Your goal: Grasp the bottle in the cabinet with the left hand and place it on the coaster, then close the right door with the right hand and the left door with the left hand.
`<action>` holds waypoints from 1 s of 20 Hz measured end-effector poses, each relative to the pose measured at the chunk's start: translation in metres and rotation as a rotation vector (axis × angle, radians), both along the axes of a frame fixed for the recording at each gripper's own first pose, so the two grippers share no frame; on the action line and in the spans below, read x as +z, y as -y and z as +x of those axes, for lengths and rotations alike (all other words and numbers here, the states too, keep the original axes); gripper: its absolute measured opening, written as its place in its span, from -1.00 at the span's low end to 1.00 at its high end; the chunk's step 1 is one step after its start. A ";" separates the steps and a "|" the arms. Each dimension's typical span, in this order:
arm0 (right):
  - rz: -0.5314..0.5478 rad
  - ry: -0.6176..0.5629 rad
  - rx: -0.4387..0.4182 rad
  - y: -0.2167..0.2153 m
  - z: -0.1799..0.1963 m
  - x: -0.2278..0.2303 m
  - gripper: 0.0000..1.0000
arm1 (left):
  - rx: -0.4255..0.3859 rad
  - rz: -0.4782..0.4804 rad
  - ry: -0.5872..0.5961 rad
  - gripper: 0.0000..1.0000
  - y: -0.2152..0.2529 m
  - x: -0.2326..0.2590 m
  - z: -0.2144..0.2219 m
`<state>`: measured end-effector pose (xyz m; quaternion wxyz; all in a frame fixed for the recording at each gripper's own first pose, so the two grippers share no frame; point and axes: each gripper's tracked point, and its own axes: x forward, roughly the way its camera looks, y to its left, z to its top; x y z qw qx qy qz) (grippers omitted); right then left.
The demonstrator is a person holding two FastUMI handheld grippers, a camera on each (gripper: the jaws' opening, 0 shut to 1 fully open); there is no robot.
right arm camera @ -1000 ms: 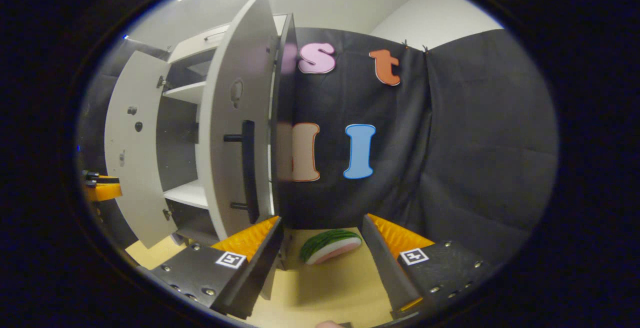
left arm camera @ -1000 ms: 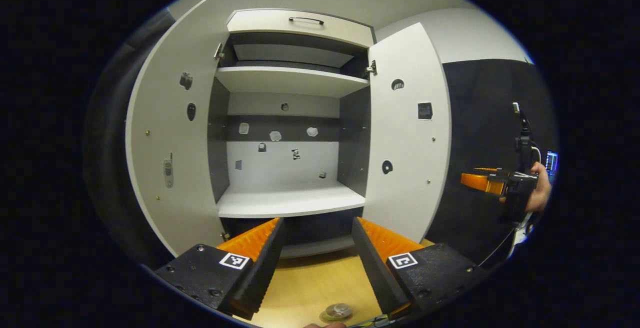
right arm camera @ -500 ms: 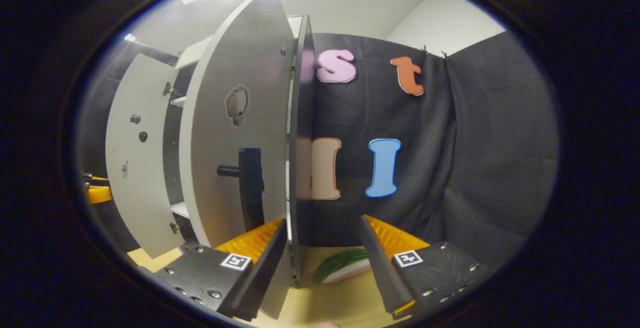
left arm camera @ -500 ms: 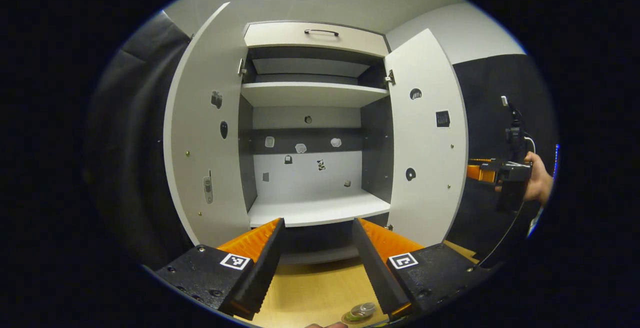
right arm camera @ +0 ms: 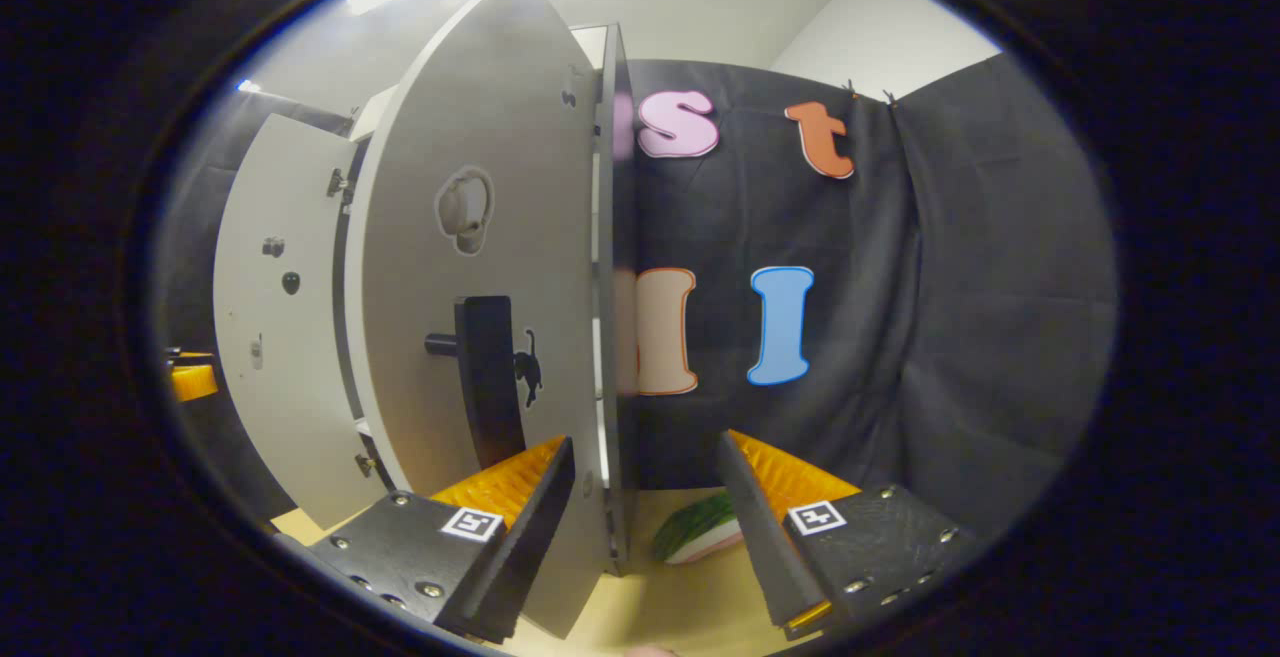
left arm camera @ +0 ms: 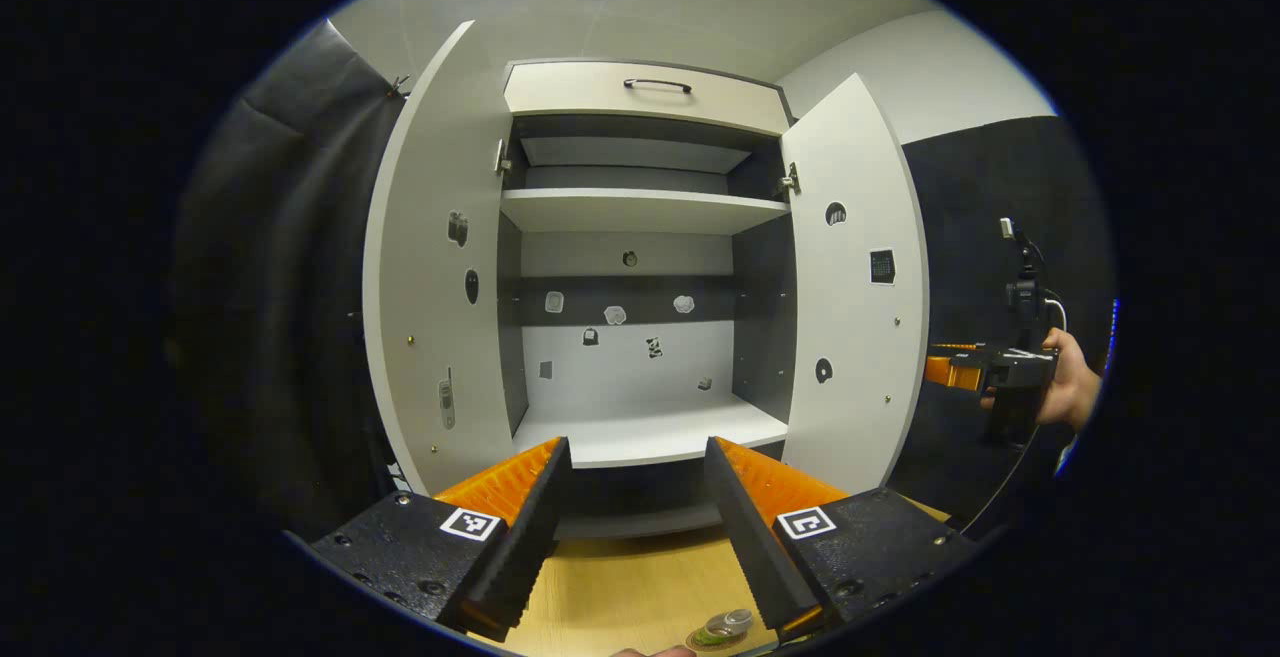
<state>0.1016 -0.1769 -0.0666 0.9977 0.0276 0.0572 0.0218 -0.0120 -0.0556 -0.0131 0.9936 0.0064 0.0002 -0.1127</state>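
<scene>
Pale wood of the tabletop (left arm camera: 640, 587) is lying under my left gripper (left arm camera: 633, 527) in the left gripper view, and I am holding that gripper wide open with nothing between its fingers, pointing straight into the open cabinet (left arm camera: 645, 427). The bottle (left arm camera: 727, 623) is sitting low at the bottom edge, just beside my right-side finger and resting on the green coaster (left arm camera: 708, 636), so I am judging the placing step as done; I am seeing it from above, so its long axis is pointing roughly up at the camera. The left door (left arm camera: 435, 267) is standing open to one side of the shelves and the right door (left arm camera: 855, 277) to the other, both swung out toward me. Beyond the right door's outer edge my right gripper (left arm camera: 950, 370) is reaching in level, held in my hand (left arm camera: 1068, 390), clearly nearer that door than the left gripper is. In the right gripper view I am holding the right gripper (right arm camera: 640, 527) wide open and empty as well, and the right door (right arm camera: 500, 267) is running nearly edge-on straight ahead, its free edge rising vertically between my fingers without my being able to tell whether either touches it. Its dark bar handle (right arm camera: 488, 377) is standing upright on the face just left of my line. I am judging that the door has to be pushed leftward, toward the cabinet, from here. A watermelon slice (right arm camera: 700, 540) is lying on the tabletop beyond the door's foot.
</scene>
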 end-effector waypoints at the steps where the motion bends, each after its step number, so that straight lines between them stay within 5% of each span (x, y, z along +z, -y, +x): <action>1: 0.004 -0.007 0.003 -0.005 0.002 -0.001 0.77 | 0.005 0.000 -0.002 0.71 -0.004 0.000 -0.002; 20: 0.059 0.021 0.125 -0.135 0.027 0.001 0.73 | 0.153 0.020 -0.019 0.70 -0.135 -0.002 -0.021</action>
